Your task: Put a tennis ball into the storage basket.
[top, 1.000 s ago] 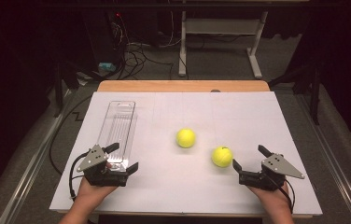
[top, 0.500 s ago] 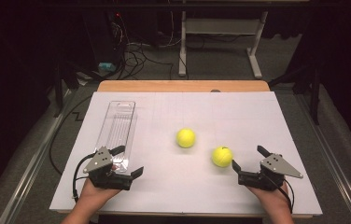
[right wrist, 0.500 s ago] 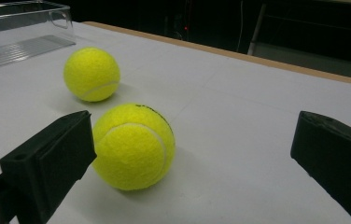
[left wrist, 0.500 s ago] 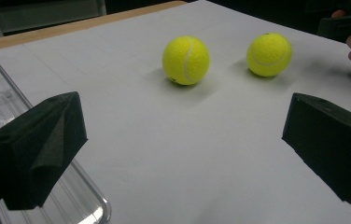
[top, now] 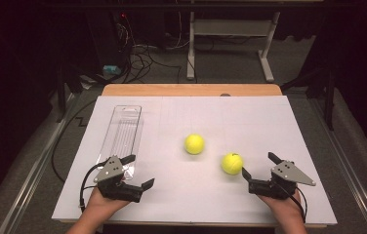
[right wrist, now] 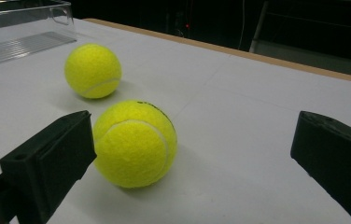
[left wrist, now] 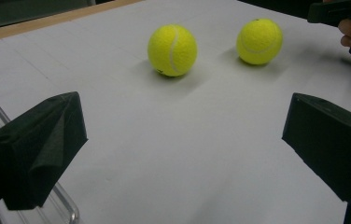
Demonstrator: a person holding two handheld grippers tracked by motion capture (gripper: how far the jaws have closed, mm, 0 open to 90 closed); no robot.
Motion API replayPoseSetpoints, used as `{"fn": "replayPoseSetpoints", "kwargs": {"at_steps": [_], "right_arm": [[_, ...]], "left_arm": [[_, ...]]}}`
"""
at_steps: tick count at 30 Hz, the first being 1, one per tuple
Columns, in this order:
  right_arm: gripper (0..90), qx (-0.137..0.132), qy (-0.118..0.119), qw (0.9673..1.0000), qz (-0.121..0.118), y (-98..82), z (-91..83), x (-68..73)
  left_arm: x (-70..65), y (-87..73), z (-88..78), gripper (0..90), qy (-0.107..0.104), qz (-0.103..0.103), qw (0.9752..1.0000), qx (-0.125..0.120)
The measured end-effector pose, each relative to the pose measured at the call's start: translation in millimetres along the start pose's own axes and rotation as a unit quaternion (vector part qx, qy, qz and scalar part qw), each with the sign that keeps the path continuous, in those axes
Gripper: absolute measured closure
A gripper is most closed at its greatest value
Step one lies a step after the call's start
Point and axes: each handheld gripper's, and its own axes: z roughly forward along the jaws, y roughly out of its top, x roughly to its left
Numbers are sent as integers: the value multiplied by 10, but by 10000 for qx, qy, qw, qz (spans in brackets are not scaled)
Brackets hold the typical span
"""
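Reaching with our right tool, jaws spread and empty, we risk nudging the near ball off the surface's front edge.

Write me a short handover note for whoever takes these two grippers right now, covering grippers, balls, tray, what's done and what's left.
Left gripper: open, holding nothing, at the near left of the table beside the near end of the clear tray.
Right gripper: open, holding nothing, at the near right; the nearer tennis ball sits just ahead of its jaws, close to one of them, not gripped.
Farther tennis ball: loose on the white table, mid-table, apart from the other ball.
Done: nothing picked up; the tray looks empty.
Left: probably close the right gripper on the nearer ball, then handle the second; the tray seems the likely destination.
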Motion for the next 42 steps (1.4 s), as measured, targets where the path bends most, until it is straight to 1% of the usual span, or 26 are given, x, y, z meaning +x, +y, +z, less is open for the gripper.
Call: {"fn": "replayPoseSetpoints", "kwargs": {"at_steps": [12, 14, 15, 21, 22, 23, 24, 25, 28, 29, 30, 32, 35, 37, 39, 42], "right_arm": [[0, 47, 7, 10000, 5, -6, 9, 7], [0, 44, 26, 10000, 6, -7, 11, 8], [0, 44, 26, 10000, 6, -7, 11, 8], [0, 71, 34, 10000, 1, -10, 19, 17], [0, 71, 34, 10000, 1, -10, 19, 17], [0, 78, 39, 10000, 10, -10, 19, 19], [0, 78, 44, 10000, -3, -12, 22, 19], [0, 76, 52, 10000, -2, -13, 23, 19], [0, 95, 45, 9999, -3, -14, 23, 20], [0, 109, 61, 9999, 10, -16, 24, 24], [0, 109, 61, 9999, 10, -16, 24, 24], [0, 108, 74, 9999, -8, -20, 34, 28], [0, 113, 83, 9999, -16, -22, 38, 32], [0, 113, 86, 9999, -4, -23, 38, 32], [0, 129, 69, 9999, -8, -23, 36, 31], [0, 136, 77, 9999, -4, -25, 38, 33]], "left_arm": [[-81, 1, 81, 7, -128, 97, 9995, 288], [-92, 1, 93, 7, -162, 117, 9991, 362], [-92, 1, 93, 7, -162, 117, 9991, 362], [-147, -10, 161, 7, -242, 186, 9977, 601], [-147, -10, 161, 7, -242, 186, 9977, 601], [-157, -14, 175, 7, -256, 200, 9975, 633], [-173, -18, 198, 7, -275, 219, 9966, 740], [-181, -21, 208, 7, -282, 231, 9962, 785], [-196, -30, 232, 7, -271, 256, 9957, 847], [-208, -36, 250, 7, -287, 257, 9951, 912], [-208, -36, 250, 7, -287, 257, 9951, 912], [-229, -45, 280, 7, -308, 275, 9939, 1024], [-242, -55, 309, 7, -335, 267, 9928, 1115], [-249, -59, 319, 7, -331, 248, 9928, 1122], [-253, -68, 339, 7, -359, 260, 9916, 1217], [-261, -76, 360, 7, -380, 221, 9908, 1282]]}}
